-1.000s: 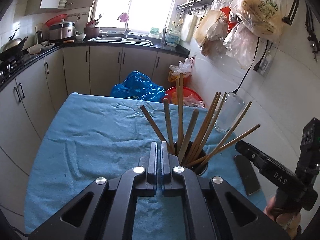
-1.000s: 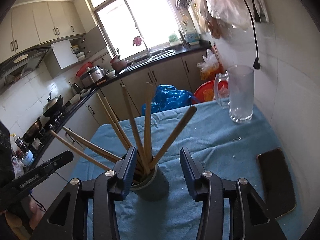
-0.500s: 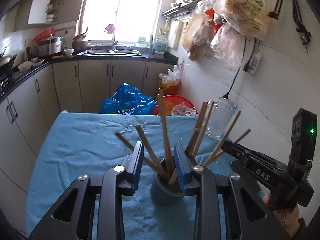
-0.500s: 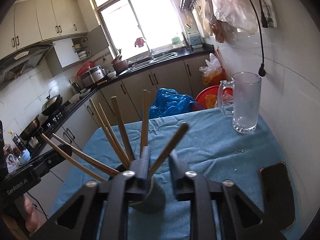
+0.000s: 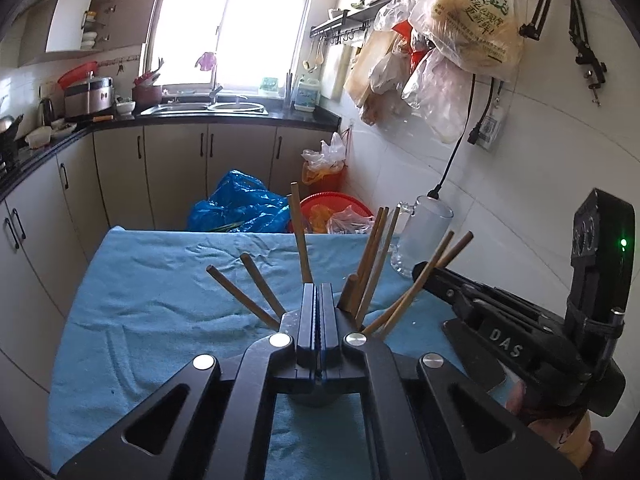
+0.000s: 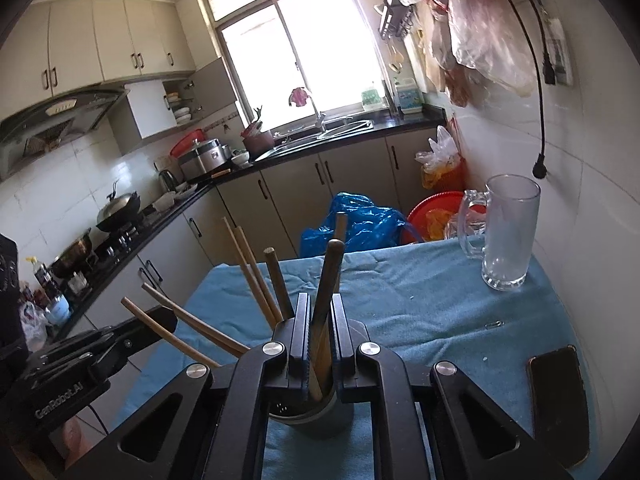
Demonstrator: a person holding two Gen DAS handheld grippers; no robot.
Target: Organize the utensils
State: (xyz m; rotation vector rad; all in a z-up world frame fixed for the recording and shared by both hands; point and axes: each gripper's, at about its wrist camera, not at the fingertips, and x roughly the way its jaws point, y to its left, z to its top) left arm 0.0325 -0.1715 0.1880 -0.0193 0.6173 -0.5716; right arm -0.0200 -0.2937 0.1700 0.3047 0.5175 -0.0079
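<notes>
Glass mug [image 6: 507, 232] at 2 o'clock on the blue-clothed counter [image 6: 420, 292]; phone [image 6: 559, 400] at 4 o'clock.

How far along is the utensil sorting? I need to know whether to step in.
Done: chopsticks already stand fanned in the dark cup on the blue cloth. In hand: the right gripper is shut on one chopstick; the left gripper is shut, seemingly on another. Left: moving them to wherever they belong, perhaps the empty glass mug.
</notes>
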